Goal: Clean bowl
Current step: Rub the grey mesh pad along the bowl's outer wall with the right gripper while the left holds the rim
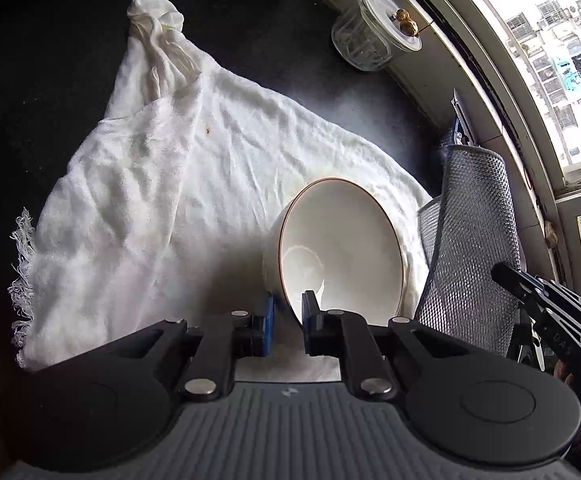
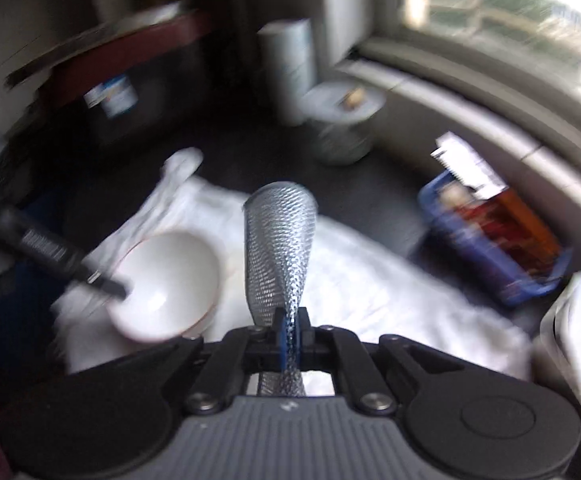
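Two hand-held grippers: left (image 1: 288, 320) clamps bowl (image 1: 338, 248) rim, right (image 2: 290, 334) pinches mesh scrubber (image 2: 278, 240); glass jar (image 1: 364, 40) nearby.

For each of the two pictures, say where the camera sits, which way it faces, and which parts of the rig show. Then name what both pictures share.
Left wrist: sits on the left gripper, faces the tilted white bowl whose rim it clamps; right gripper's side shows at right.
Right wrist: sits on the right gripper, faces the window, blurred, along the pinched silver mesh cloth; left gripper's finger reaches into the bowl.
Shared: bowl, mesh cloth, white towel, lidded glass jar.
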A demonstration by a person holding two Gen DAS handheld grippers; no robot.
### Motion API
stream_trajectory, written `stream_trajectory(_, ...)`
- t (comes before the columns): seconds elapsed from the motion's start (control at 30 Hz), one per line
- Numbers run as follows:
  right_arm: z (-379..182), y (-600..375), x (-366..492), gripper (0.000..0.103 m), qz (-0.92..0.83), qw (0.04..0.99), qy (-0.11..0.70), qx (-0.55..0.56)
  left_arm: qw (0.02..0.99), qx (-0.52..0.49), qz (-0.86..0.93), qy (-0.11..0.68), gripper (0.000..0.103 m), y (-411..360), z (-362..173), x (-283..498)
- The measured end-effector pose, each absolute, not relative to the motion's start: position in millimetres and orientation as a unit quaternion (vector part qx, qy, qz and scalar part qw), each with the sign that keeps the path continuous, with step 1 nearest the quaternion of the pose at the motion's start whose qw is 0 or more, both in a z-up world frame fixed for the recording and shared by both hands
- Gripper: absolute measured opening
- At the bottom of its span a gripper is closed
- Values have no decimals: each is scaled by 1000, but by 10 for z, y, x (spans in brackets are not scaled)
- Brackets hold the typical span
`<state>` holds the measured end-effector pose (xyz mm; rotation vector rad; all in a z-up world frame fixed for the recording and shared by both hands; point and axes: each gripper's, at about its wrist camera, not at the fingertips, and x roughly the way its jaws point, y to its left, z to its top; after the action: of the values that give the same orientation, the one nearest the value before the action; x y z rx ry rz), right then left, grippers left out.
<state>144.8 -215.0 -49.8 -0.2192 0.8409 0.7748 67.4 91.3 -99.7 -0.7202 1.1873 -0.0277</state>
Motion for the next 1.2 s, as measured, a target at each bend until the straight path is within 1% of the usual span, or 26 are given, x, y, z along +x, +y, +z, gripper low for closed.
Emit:
stream_trajectory(0.13,-839,-1816,1295,4,406,806,395,-170,773,-321,-22,547,13,911,-967,699)
stream_trajectory(0.2,-991,-1663,1269,4,439,779,411,-177,780,-304,-23,547,13,921,-946,730)
stream_trajectory(0.37,-1063,-1506,1230,4,491,754,384,-208,799,-234,-36,552,13,985,-945,913)
stream_trajectory(0.47,-1041,-1493,1239,4,507,745,377,-216,799,-234,-54,552,13,1016,-963,969)
stream_trajectory(0.67,-1084,-1419,1060,4,525,725,351,-276,764,-318,-45,560,13,1067,-1070,779)
stream_trajectory(0.87,-1037,-1421,972,4,533,727,338,-269,733,-420,0,535,15,971,-1195,487)
stream_trajectory(1.03,-1057,-1387,907,4,538,726,337,-265,708,-464,5,532,15,956,-1238,469)
stream_trajectory(1.1,-1058,-1392,904,4,537,726,337,-265,719,-434,-7,542,21,913,-1195,510)
stream_trajectory(1.17,-1047,-1412,944,4,529,731,339,-265,752,-365,-14,548,24,872,-1092,585)
stream_trajectory(1.2,-1042,-1421,964,4,526,734,339,-265,766,-333,-12,550,25,876,-1046,625)
